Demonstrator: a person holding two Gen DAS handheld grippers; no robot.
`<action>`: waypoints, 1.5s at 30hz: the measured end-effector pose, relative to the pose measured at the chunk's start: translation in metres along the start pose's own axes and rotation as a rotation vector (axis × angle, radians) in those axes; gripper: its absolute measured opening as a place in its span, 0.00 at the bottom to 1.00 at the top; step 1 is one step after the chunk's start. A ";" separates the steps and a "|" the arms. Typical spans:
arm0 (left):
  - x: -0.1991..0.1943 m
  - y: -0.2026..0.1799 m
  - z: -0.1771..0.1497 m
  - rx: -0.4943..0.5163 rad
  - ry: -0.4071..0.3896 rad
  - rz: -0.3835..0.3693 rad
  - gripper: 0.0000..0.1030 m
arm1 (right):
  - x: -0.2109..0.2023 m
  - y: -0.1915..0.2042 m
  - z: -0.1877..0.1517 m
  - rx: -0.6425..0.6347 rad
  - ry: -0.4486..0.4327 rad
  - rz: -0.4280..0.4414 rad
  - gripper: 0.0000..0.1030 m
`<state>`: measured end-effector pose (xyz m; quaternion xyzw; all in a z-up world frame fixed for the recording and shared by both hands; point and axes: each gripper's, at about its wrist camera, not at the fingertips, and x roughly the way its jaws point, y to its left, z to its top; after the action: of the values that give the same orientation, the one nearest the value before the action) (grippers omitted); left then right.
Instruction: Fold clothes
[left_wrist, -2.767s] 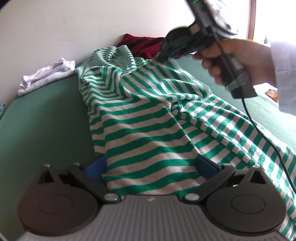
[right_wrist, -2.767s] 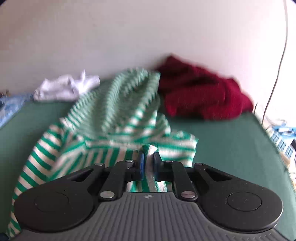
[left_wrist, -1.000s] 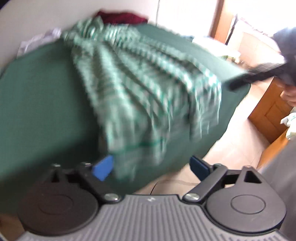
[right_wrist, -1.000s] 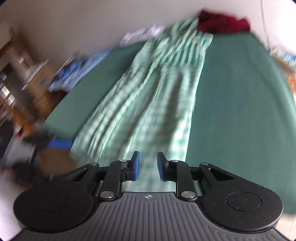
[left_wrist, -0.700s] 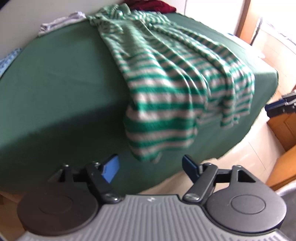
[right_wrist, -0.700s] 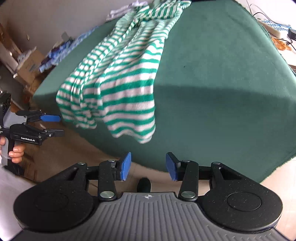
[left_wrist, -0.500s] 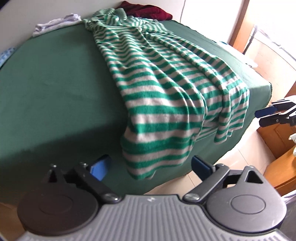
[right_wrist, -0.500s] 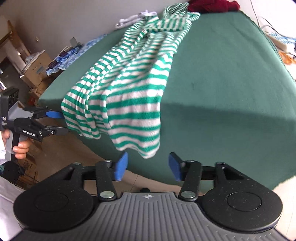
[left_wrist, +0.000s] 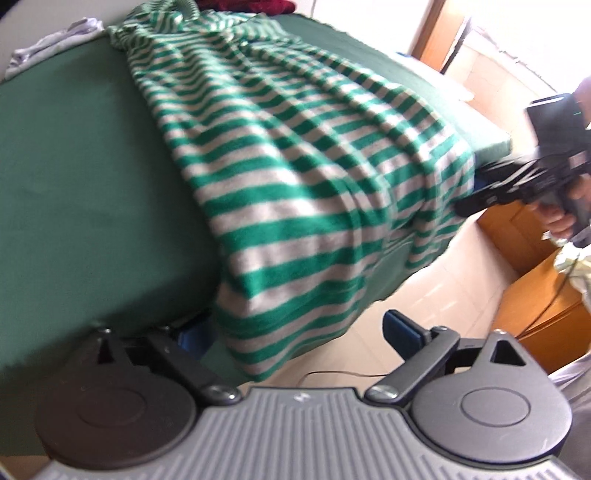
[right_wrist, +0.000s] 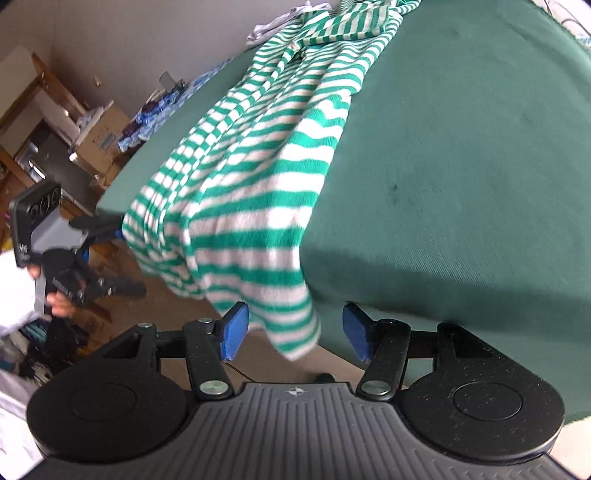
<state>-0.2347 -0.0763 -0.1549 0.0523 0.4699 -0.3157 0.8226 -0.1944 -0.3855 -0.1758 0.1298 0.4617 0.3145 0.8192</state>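
Note:
A green-and-white striped garment (left_wrist: 295, 166) lies lengthwise on the green table (left_wrist: 74, 147), its near end hanging over the edge. My left gripper (left_wrist: 299, 332) is open, with one hanging corner between its fingers and the left pad partly hidden behind the cloth. In the right wrist view the garment (right_wrist: 258, 206) drapes over the table (right_wrist: 461, 147) edge, and my right gripper (right_wrist: 295, 332) is open around the other hanging corner, pads not pressing. Each view shows the other gripper at the hem: the right gripper (left_wrist: 469, 203), the left gripper (right_wrist: 125, 254), each in a person's hand.
A dark red garment (left_wrist: 255, 4) and a white cloth (left_wrist: 48, 48) lie at the table's far end. Blue patterned fabric (right_wrist: 159, 110) sits on the left edge. Cardboard boxes (right_wrist: 99, 144) and wooden furniture (left_wrist: 535, 295) stand on the floor beside the table.
Both grippers have let go of the garment, which now lies stretched out. They have dropped closer to the hanging hem corners, and the right jaws stand wider than a second ago.

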 end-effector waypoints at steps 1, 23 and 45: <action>0.001 -0.002 0.002 -0.002 0.005 -0.016 0.96 | 0.002 0.000 0.001 0.003 0.004 0.009 0.58; 0.024 0.016 -0.016 -0.086 0.040 -0.083 0.67 | 0.019 0.000 -0.005 -0.076 0.067 0.074 0.51; 0.014 -0.011 -0.005 -0.016 0.093 -0.079 0.05 | 0.013 0.023 -0.008 -0.128 0.112 0.098 0.12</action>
<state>-0.2393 -0.0894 -0.1663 0.0416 0.5120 -0.3416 0.7871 -0.2059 -0.3601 -0.1770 0.0816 0.4789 0.3901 0.7822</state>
